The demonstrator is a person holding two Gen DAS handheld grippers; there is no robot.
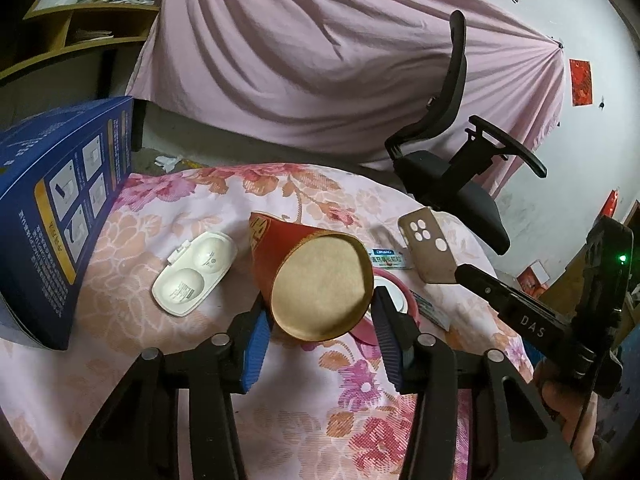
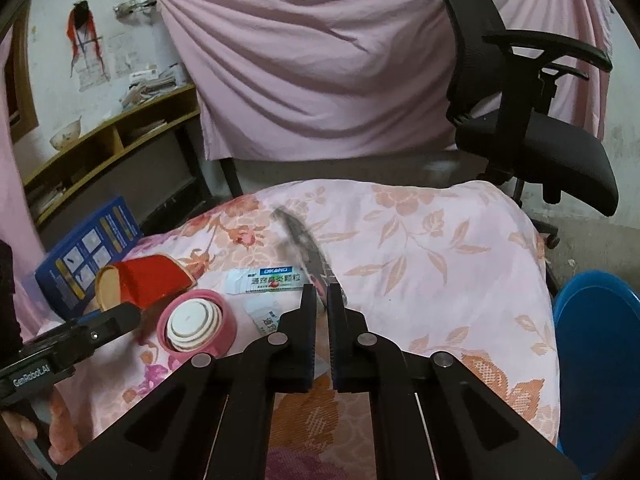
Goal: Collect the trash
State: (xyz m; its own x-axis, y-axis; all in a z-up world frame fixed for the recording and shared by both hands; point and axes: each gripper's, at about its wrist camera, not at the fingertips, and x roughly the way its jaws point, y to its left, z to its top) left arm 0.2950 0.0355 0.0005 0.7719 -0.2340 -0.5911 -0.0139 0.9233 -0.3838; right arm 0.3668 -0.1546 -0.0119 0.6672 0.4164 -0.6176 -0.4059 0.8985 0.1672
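Observation:
A red paper cup (image 1: pixel 316 276) lies on its side on the floral cloth, mouth toward me; it also shows in the right wrist view (image 2: pixel 148 280). My left gripper (image 1: pixel 318 320) is open, its blue pads on either side of the cup's rim. My right gripper (image 2: pixel 319 294) is shut on a brown phone case (image 1: pixel 430 246), held tilted above the cloth; in the right wrist view the case (image 2: pixel 304 248) is seen edge-on and blurred. A white plastic tray (image 1: pixel 194 272), a medicine sachet (image 2: pixel 264 280) and a pink lid (image 2: pixel 196 326) lie nearby.
A blue box (image 1: pixel 60 196) stands at the left. A black office chair (image 2: pixel 532 120) stands behind the cloth-covered table (image 2: pixel 460 280). A blue bin (image 2: pixel 596 352) sits at the lower right. A second sachet (image 2: pixel 264 318) lies by the lid.

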